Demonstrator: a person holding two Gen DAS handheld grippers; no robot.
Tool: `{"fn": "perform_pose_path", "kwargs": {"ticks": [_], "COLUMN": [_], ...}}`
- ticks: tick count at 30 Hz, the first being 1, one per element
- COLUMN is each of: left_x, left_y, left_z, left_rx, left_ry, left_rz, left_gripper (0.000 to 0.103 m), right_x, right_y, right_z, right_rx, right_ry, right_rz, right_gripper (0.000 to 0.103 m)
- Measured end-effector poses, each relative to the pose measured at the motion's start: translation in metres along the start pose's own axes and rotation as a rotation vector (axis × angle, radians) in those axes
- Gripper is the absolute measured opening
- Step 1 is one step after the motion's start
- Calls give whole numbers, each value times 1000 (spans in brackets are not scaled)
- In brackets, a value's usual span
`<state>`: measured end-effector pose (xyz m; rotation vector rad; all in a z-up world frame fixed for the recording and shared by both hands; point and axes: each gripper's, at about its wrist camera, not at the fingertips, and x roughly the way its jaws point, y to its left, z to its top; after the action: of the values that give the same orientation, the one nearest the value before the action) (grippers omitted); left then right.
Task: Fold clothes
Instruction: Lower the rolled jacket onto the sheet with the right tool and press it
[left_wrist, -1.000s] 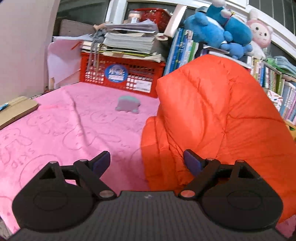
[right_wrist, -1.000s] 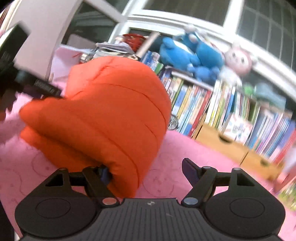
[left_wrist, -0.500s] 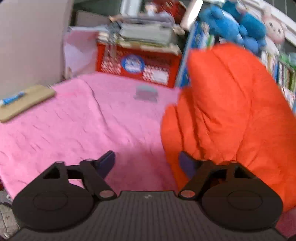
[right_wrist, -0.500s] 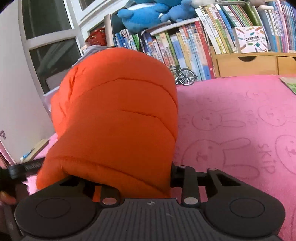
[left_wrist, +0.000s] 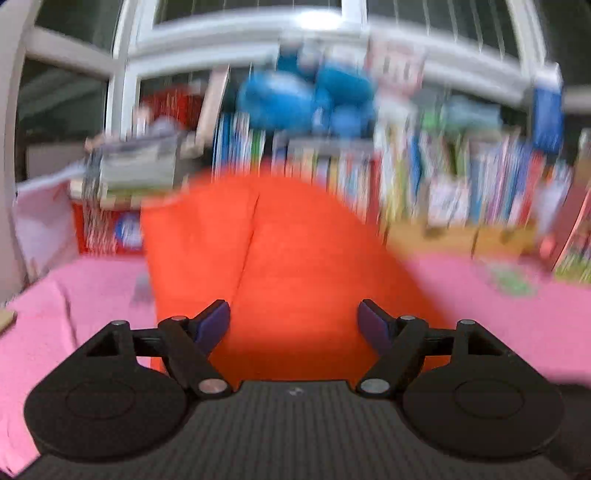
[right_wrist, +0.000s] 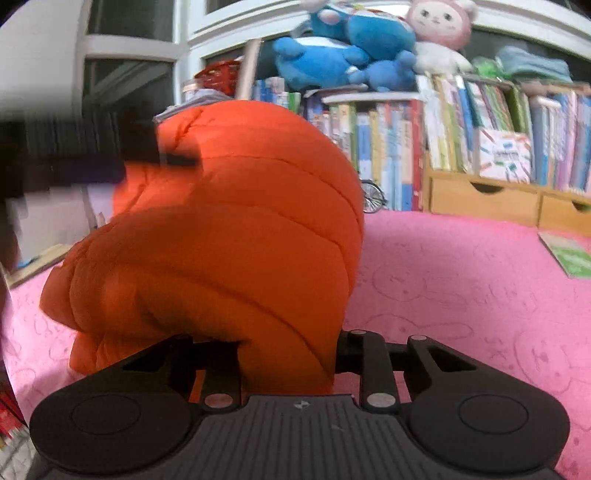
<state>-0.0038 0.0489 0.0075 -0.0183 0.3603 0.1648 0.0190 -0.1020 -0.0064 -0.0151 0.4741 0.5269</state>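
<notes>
Your right tool clamps the puffy, slippery orange down jacket; left tool, jaws apart, should pinch its near edge.

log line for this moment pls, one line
task: fold clothes | right gripper: shut on puffy orange quilted jacket | left gripper: open, facing jacket | surface: pink bunny-print blanket
</notes>
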Motion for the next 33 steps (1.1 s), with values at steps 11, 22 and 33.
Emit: {"fn": "perform_pose_path", "kwargs": {"ticks": [11,22,33], "left_x": [-9,9,112], "left_y": [39,-15,20], "left_z": [-39,85,52], "left_rx": [-2,185,240], "left_ry": [114,-144,56], "left_rz": [88,45,249], "left_gripper": [88,68,69], "right_x": [0,1,0], "right_y": [-19,-24,-27], "right_z": [-5,-5,-1], "right_rx": [104,133,140], "right_ry": [26,34,41], "right_rz": [41,40,72], "right_gripper": [27,26,27]}}
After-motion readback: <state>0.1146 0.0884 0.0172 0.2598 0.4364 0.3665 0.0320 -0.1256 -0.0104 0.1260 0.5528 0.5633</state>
